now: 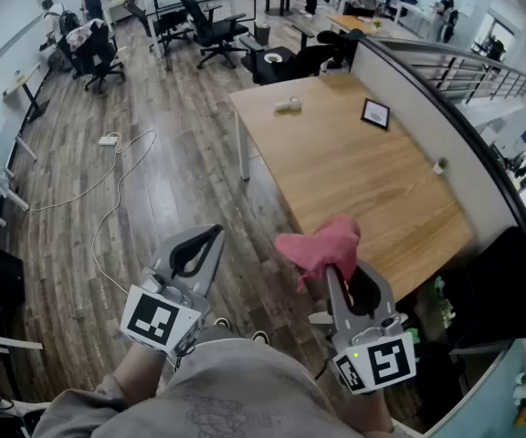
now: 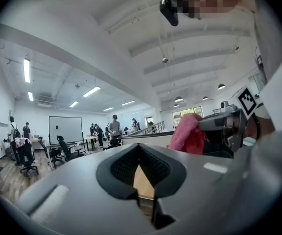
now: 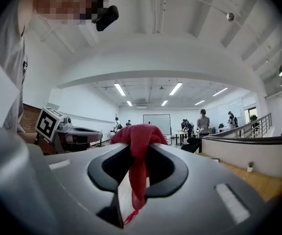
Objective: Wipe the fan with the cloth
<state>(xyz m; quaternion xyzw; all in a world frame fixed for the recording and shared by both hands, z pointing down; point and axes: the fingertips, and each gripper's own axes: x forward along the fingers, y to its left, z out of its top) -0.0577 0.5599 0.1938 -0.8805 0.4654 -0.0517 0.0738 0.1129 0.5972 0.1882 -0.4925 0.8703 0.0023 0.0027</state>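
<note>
A pink-red cloth point(image 1: 322, 246) sticks up from my right gripper point(image 1: 338, 270), whose jaws are shut on it. In the right gripper view the cloth point(image 3: 139, 140) bunches over the jaw tips and hangs down between them at the right gripper point(image 3: 133, 153). My left gripper point(image 1: 206, 241) is held beside it at the left, shut with nothing in it. In the left gripper view the left gripper point(image 2: 139, 153) has its jaws together, and the cloth point(image 2: 186, 136) shows to the right. Both grippers point level, over the wooden floor in front of the table. No fan is in view.
A long wooden table point(image 1: 354, 176) stands ahead, against a grey partition point(image 1: 446, 126). On it lie a small white object point(image 1: 288, 105), a black frame point(image 1: 375, 113) and a tiny pot point(image 1: 439, 165). Office chairs point(image 1: 210, 27) and a white cable point(image 1: 117, 185) are on the floor to the left.
</note>
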